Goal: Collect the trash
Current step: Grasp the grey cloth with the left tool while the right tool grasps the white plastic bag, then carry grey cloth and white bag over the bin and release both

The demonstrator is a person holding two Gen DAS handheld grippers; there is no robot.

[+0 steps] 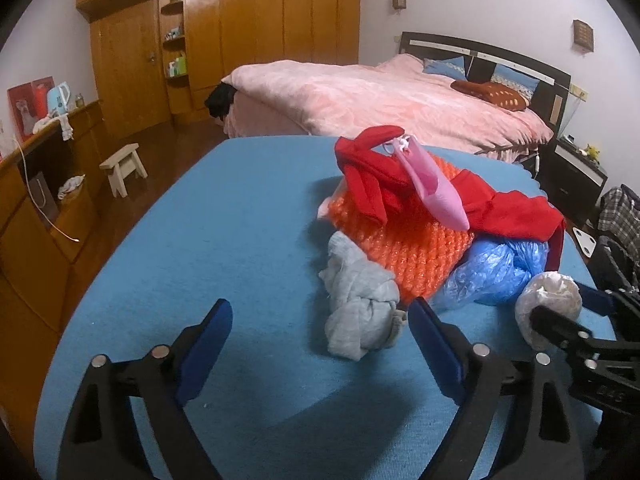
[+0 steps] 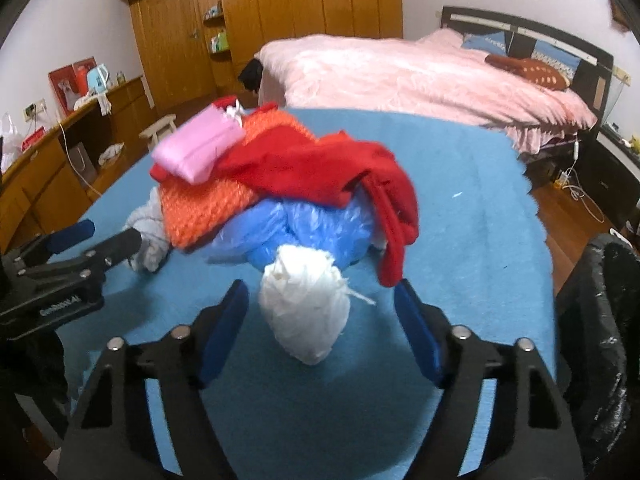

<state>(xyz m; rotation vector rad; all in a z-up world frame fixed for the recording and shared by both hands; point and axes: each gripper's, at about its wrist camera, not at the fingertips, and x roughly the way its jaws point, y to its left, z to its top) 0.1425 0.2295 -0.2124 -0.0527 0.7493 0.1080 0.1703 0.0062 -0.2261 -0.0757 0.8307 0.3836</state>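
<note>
A pile lies on the blue table: orange bubble wrap, red cloth, a pink pouch, a crumpled blue plastic bag, a grey cloth wad and a white plastic wad. My left gripper is open, with the grey wad just ahead between its fingertips. My right gripper is open around the white wad, its fingers apart from it. The right gripper also shows in the left wrist view, beside the white wad.
A black-lined trash bin stands at the table's right edge. Behind are a pink-covered bed, a wooden wardrobe, a small stool and a low wooden cabinet on the left.
</note>
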